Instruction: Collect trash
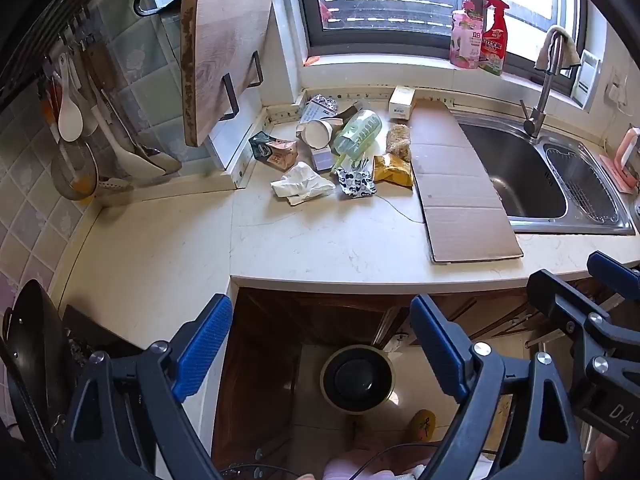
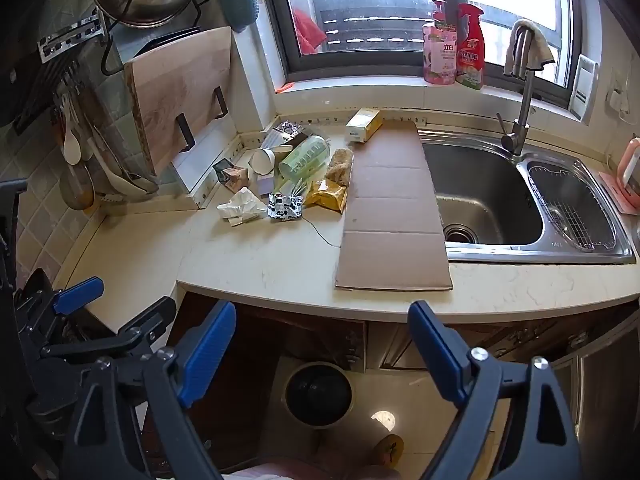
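A heap of trash lies on the pale counter [image 1: 320,240] near the window corner: a crumpled white tissue [image 1: 302,189] [image 2: 242,207], a paper cup [image 1: 318,133] [image 2: 264,160], a green plastic bottle [image 1: 358,133] [image 2: 306,158], a yellow snack bag [image 1: 393,170] [image 2: 328,197], a black-and-white wrapper [image 1: 356,185] [image 2: 285,207] and a small carton [image 1: 278,152]. A flat cardboard sheet [image 1: 456,184] [image 2: 394,208] lies beside the sink. A round black bin [image 1: 358,378] [image 2: 319,395] stands on the floor below. My left gripper [image 1: 320,350] and right gripper [image 2: 322,354] are open and empty, held in front of the counter edge above the bin.
A steel sink [image 2: 488,196] with a tap [image 2: 520,112] is on the right. A wooden cutting board [image 1: 224,60] leans at the back left. Utensils [image 1: 72,112] hang on the tiled wall. Two bottles [image 2: 454,46] stand on the sill. A small yellow box [image 2: 363,124] sits by the wall.
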